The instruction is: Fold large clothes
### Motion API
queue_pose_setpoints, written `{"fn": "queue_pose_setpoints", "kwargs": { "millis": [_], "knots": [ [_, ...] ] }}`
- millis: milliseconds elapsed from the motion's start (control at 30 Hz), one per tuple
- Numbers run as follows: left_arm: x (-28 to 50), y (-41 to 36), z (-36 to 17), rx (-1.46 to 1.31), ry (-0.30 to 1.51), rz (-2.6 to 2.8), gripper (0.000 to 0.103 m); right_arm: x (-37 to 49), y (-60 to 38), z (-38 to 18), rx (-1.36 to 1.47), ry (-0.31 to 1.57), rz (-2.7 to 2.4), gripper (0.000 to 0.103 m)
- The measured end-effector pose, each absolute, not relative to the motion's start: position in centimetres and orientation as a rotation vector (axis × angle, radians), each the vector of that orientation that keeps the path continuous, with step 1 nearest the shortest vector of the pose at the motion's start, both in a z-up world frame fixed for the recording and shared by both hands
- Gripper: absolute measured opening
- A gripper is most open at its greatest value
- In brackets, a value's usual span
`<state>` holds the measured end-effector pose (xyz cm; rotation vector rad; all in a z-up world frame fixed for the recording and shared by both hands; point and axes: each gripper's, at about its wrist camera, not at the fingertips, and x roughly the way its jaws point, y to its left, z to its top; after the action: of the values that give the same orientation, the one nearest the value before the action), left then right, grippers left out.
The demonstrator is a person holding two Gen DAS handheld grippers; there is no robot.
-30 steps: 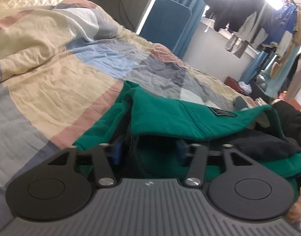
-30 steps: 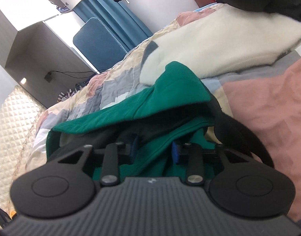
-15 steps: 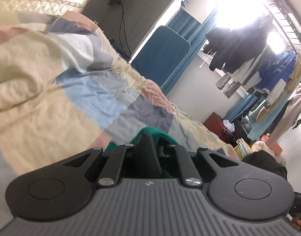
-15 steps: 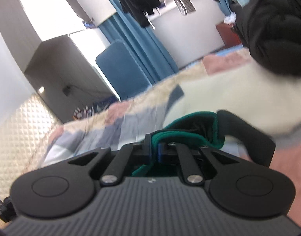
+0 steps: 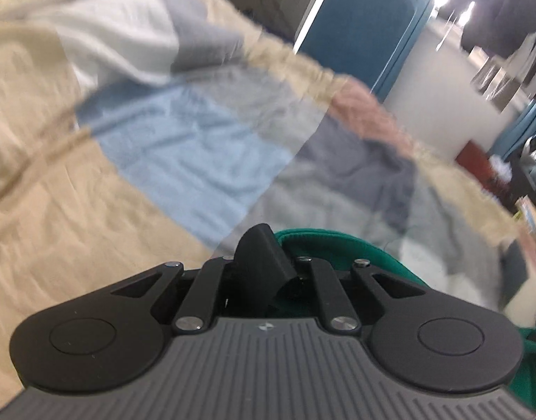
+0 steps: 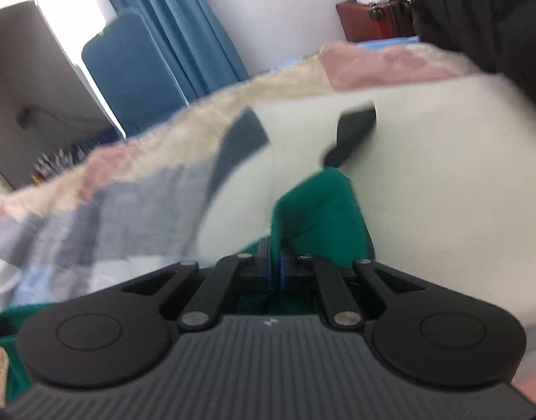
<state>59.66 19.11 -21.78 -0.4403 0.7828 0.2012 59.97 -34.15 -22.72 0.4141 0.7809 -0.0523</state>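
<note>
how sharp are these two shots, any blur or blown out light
Left wrist: patchwork quilt smeared by motion blur, windows top right glare white; left gripper sharp. Right wrist: quilt and green garment blurred, top left washed out; right gripper crisp.

Garment on quilt just ahead of fingers; chair behind bed.

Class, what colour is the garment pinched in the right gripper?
Green: the garment pinched in the right gripper shows best in the right wrist view.
</note>
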Motion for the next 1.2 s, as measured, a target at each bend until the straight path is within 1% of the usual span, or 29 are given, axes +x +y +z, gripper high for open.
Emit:
{"fn": "queue_pose_setpoints", "kwargs": {
  "millis": [133, 233, 267, 333, 367, 400, 433, 467, 500, 667, 733, 867, 1033, 1200],
  "knots": [
    [60.1, 19.0, -23.3, -0.412, 0.813, 0.181, 0.011, 59.9, -33.4, -23.3, 0.340, 0.774, -0.038, 0.007],
    [59.6, 19.1, -22.7, -0.408, 0.817, 0.130, 0.011, 59.4, -33.5, -22.7, 0.352, 0.737, -0.001, 0.009],
    [59.2, 19.1, -22.2, -0.402, 0.810, 0.116, 0.013, 58.9, -33.5, -22.3, 0.345, 0.722, 0.011, 0.010],
    [57.9, 18.9, -21.0, -0.388, 0.804, 0.093, 0.032, 57.8, -33.5, -21.3, 0.334, 0.704, 0.016, 0.012],
    [57.0, 18.8, -20.4, -0.389, 0.798, 0.091, 0.047, 57.2, -33.4, -20.8, 0.335, 0.697, 0.010, 0.020],
    [55.6, 18.7, -19.5, -0.392, 0.771, 0.097, 0.051, 56.5, -33.3, -20.3, 0.341, 0.690, 0.013, 0.033],
    [54.5, 18.6, -18.9, -0.398, 0.751, 0.089, 0.052, 55.6, -33.3, -19.9, 0.349, 0.678, 0.026, 0.040],
    [53.4, 18.6, -18.3, -0.404, 0.743, 0.076, 0.052, 54.7, -33.3, -19.4, 0.354, 0.664, 0.041, 0.050],
    [52.0, 18.4, -17.7, -0.412, 0.734, 0.071, 0.052, 53.7, -33.3, -18.9, 0.358, 0.651, 0.054, 0.052],
    [45.3, 15.9, -16.1, -0.366, 0.692, 0.028, 0.052, 48.2, -33.0, -17.0, 0.402, 0.608, 0.107, 0.052],
    [41.7, 14.5, -16.4, -0.384, 0.682, -0.027, 0.052, 45.5, -32.3, -16.2, 0.379, 0.585, 0.132, 0.052],
    [36.2, 11.2, -17.0, -0.325, 0.660, -0.079, 0.052, 40.8, -30.3, -15.1, 0.312, 0.584, 0.189, 0.052],
    [32.4, 7.9, -17.0, -0.247, 0.630, -0.108, 0.052, 35.9, -27.7, -14.2, 0.248, 0.579, 0.253, 0.052],
    [31.0, 6.2, -17.7, -0.191, 0.610, -0.111, 0.052, 33.2, -25.6, -16.1, 0.269, 0.634, 0.304, 0.052]
  ]
}}
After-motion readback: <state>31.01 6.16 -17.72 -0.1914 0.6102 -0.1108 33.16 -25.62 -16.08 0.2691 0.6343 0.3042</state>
